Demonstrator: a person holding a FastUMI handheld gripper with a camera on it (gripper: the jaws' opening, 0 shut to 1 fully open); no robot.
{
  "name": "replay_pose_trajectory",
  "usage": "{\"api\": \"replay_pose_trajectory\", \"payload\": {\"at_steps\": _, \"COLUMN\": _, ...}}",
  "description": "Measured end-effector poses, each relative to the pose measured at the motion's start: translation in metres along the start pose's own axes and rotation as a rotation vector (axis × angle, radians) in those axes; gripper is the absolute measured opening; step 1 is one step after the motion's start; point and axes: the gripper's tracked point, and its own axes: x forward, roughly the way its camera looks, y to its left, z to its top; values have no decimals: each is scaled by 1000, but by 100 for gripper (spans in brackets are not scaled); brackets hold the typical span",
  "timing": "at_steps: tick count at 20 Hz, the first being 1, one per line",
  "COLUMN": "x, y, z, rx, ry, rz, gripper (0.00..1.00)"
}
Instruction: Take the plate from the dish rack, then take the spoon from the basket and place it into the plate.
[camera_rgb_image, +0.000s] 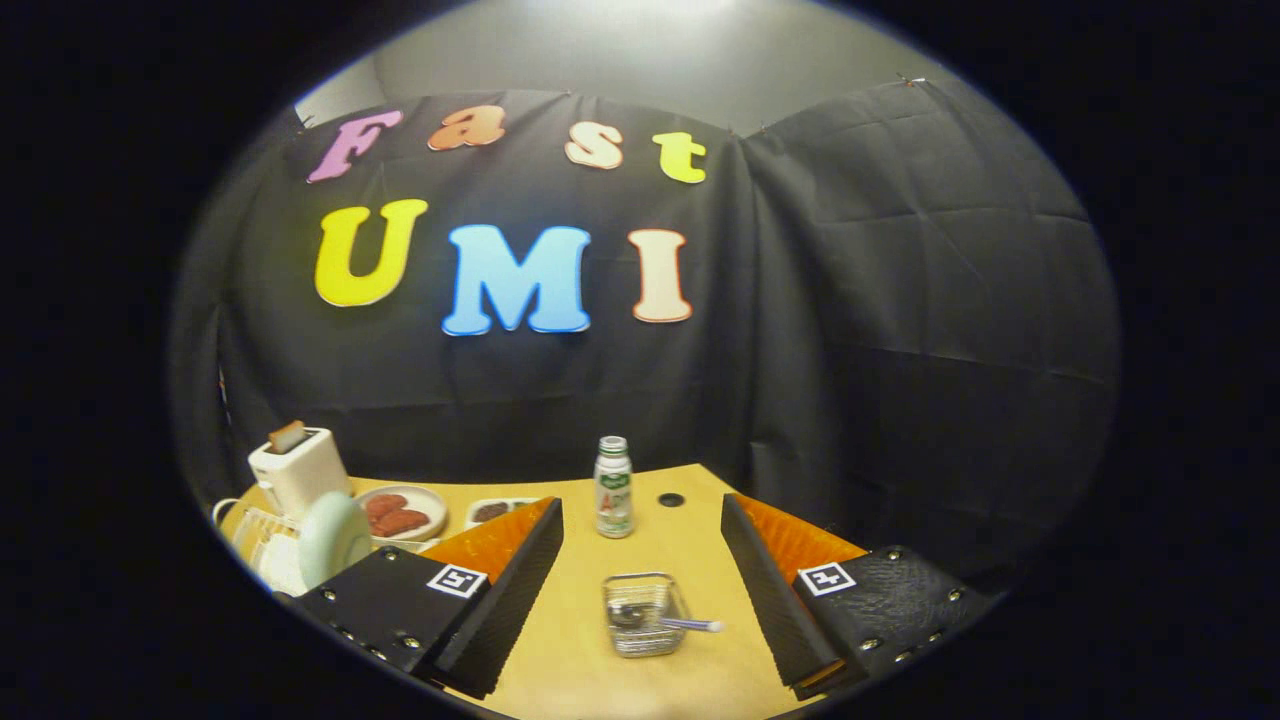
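Item: handheld two-finger gripper (640, 520), fingers spread wide apart, nothing between the pads, raised above a light wooden table (690, 540).

Item: small wire-mesh basket (644, 614), on the table between the two fingers, touching neither.

Item: metal spoon with pale handle (668, 621), lying in the basket, handle sticking out over its rim toward the right finger.

Item: pale green round plate (336, 538), standing on edge in a white dish rack (262, 545), beyond the left finger.

Item: white toaster (300, 468), behind the rack.

Item: white bottle with green label (613, 490), upright, beyond the basket.

Item: shallow dish of reddish food (402, 514), beside the toaster.
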Motion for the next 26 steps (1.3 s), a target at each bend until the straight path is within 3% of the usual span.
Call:
{"api": "replay_pose_trajectory", "payload": {"at_steps": 7, "x": -10, "y": 120, "z": -6, "rx": 60, "ry": 24, "rz": 238, "gripper": 97}}
{"api": "replay_pose_trajectory", "payload": {"at_steps": 13, "x": 5, "y": 191, "z": -59, "rx": 126, "ry": 215, "rz": 375, "gripper": 97}}
{"api": "replay_pose_trajectory", "payload": {"at_steps": 15, "x": 11, "y": 207, "z": -78, "rx": 145, "ry": 288, "rz": 403, "gripper": 90}}
{"api": "replay_pose_trajectory", "payload": {"at_steps": 16, "x": 15, "y": 212, "z": -85, "rx": 147, "ry": 317, "rz": 410, "gripper": 79}}
{"api": "replay_pose_trajectory", "payload": {"at_steps": 21, "x": 19, "y": 235, "z": -125, "rx": 171, "ry": 487, "rz": 444, "gripper": 79}}
{"api": "replay_pose_trajectory", "payload": {"at_steps": 22, "x": 20, "y": 239, "z": -131, "rx": 177, "ry": 515, "rz": 445, "gripper": 62}}
{"api": "replay_pose_trajectory", "payload": {"at_steps": 24, "x": 20, "y": 240, "z": -143, "rx": 175, "ry": 569, "rz": 432, "gripper": 56}}
{"api": "replay_pose_trajectory", "payload": {"at_steps": 26, "x": 22, "y": 240, "z": -141, "rx": 156, "ry": 565, "rz": 409, "gripper": 41}}
